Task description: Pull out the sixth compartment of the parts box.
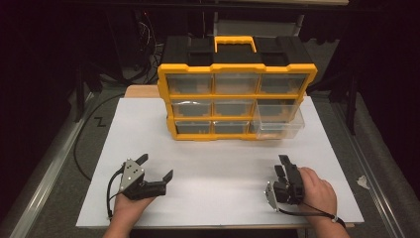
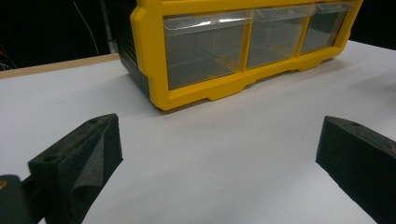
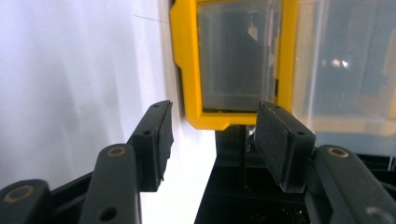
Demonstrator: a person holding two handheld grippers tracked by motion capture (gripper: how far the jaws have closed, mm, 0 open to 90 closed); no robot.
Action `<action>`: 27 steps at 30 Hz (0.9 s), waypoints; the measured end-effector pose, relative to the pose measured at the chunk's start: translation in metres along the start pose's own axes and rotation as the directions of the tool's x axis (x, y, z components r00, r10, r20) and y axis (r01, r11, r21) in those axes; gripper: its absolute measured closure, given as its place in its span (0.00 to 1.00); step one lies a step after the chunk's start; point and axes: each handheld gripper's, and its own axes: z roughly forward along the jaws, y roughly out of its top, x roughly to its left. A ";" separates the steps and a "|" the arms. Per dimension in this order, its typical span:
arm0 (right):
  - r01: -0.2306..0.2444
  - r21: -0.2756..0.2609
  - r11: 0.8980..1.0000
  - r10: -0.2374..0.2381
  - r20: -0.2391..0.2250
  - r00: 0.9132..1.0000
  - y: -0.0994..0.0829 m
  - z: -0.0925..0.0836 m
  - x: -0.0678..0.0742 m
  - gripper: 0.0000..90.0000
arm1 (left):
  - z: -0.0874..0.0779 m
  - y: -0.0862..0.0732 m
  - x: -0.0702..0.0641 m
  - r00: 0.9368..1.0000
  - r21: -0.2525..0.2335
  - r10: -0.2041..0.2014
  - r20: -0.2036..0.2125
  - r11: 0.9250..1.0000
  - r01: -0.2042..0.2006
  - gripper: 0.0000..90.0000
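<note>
Well, near the board's front-left corner the left gripper [image 1: 154, 167] rests with jaws spread wide, empty. At the back edge stands the yellow organizer [image 1: 236, 94], its bottom-right drawer [image 1: 277, 124] pulled out. Front-right, the right gripper [image 1: 283, 166], jaws part-open and empty, could shove that drawer crooked if it approaches tilted.

organizer [image 1: 236, 101]: yellow frame, black body | drawers [image 1: 278, 121]: clear | table [image 1: 124, 129]: white

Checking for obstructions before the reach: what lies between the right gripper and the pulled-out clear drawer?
Nothing. In the high view, only bare white board separates the right gripper from the clear drawer of the yellow organizer.
</note>
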 end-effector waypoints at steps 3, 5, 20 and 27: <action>-0.015 -0.005 1.000 0.015 0.003 1.000 -0.001 -0.001 -0.002 0.52 | 0.000 0.000 -0.001 1.000 0.003 0.001 0.000 1.000 -0.001 0.01; -0.007 -0.013 1.000 0.007 0.004 1.000 0.000 -0.001 -0.002 0.49 | 0.000 0.000 -0.001 1.000 0.003 0.004 0.001 1.000 -0.004 0.01; -0.011 -0.024 1.000 0.011 -0.023 1.000 0.007 0.003 -0.001 0.21 | 0.002 -0.001 -0.001 1.000 0.009 0.007 0.003 1.000 -0.007 0.01; -0.008 -0.033 0.999 0.008 -0.016 1.000 0.007 0.004 -0.002 0.07 | 0.002 -0.001 -0.001 1.000 0.009 0.007 0.003 1.000 -0.007 0.01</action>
